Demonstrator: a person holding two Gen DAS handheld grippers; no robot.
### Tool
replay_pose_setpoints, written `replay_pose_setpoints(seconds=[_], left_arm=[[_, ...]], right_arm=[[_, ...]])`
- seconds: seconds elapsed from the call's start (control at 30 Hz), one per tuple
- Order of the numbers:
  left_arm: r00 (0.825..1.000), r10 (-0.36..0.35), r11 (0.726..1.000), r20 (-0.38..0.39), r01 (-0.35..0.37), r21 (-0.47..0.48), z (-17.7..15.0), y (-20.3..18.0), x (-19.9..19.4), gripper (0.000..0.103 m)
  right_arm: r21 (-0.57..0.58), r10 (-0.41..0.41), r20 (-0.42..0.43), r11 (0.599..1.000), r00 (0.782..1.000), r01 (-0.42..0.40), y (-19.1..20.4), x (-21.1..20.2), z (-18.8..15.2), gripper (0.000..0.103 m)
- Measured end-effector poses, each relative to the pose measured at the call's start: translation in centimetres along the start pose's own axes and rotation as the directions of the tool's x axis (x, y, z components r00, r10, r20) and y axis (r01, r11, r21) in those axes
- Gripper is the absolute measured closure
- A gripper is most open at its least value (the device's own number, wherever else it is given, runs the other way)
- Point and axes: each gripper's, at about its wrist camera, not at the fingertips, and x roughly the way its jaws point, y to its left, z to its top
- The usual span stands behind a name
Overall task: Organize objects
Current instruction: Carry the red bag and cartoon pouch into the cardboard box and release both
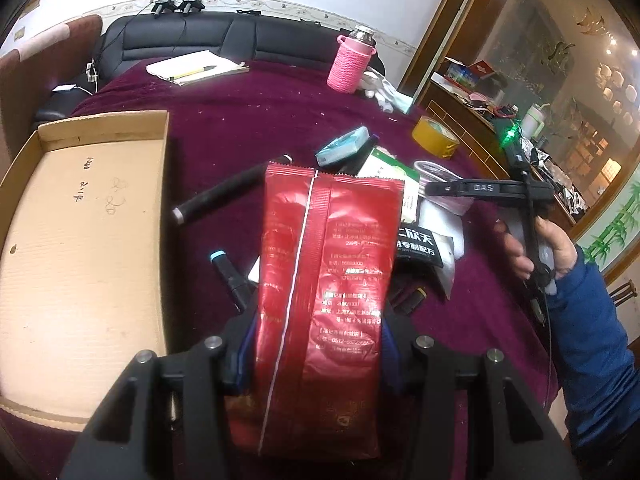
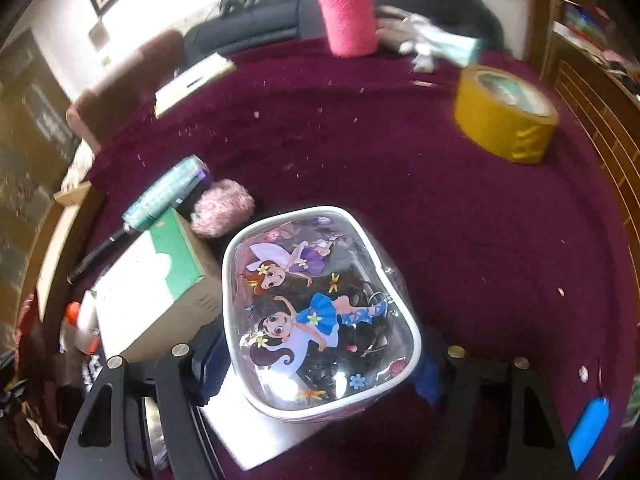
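Note:
My left gripper [image 1: 316, 344] is shut on a red foil packet [image 1: 324, 280] and holds it above a pile of small objects on the purple cloth. An open cardboard box [image 1: 80, 240] lies to its left. My right gripper [image 2: 316, 364] is shut on a clear pouch with cartoon girls [image 2: 316, 312], lifted over the cloth. The right gripper also shows in the left wrist view [image 1: 436, 190], to the right of the packet. A green and white carton [image 2: 160, 280] and a pink fluffy ball [image 2: 222, 208] lie left of the pouch.
A pink-sleeved bottle [image 1: 352, 62] and a notebook with a pen [image 1: 196, 66] are at the far side. A yellow tape roll [image 2: 504, 116] sits to the right. A black tube [image 1: 220, 196], a teal case [image 1: 342, 144] and a blue object [image 2: 590, 428] lie on the cloth [image 2: 400, 180].

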Motion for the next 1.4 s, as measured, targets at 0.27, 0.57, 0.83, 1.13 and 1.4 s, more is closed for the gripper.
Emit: replay_pose_setpoints(seconds=[0.27,0.57,0.83,1.13,1.4], left_arm=[[0.999,-0.006,1.0,0.032,0.007,-0.006,-0.1,0.1,-1.2,0.054],[0.996,0.01,0.999,0.085,-0.007,-0.034,-0.3,1.9,-4.1,0.054],[0.989,0.081,0.992,0.121,-0.069,-0.104,-0.4,6.7,-7.8,0.054],[0.977,0.188,0.97,0.104,-0.168,-0.178,1.2,13.3,-10.5,0.053],[0.967,0.253,0.946,0.002,-0.247,-0.211,5.6,19.0,-8.1,0.053]], right_arm=[[-0.002,-0.052,0.11,0.999,0.993,0.053,2.8,-4.5,-1.5,0.024],[-0.052,0.012,0.122,0.999,0.992,-0.006,9.4,-7.6,-2.1,0.024],[-0.133,0.112,0.096,0.986,0.989,-0.099,16.7,-8.1,-2.0,0.024],[-0.148,0.212,0.021,0.967,0.977,-0.207,24.0,-4.8,-0.5,0.024],[-0.118,0.264,-0.038,0.956,0.964,-0.267,31.4,0.0,1.9,0.024]])
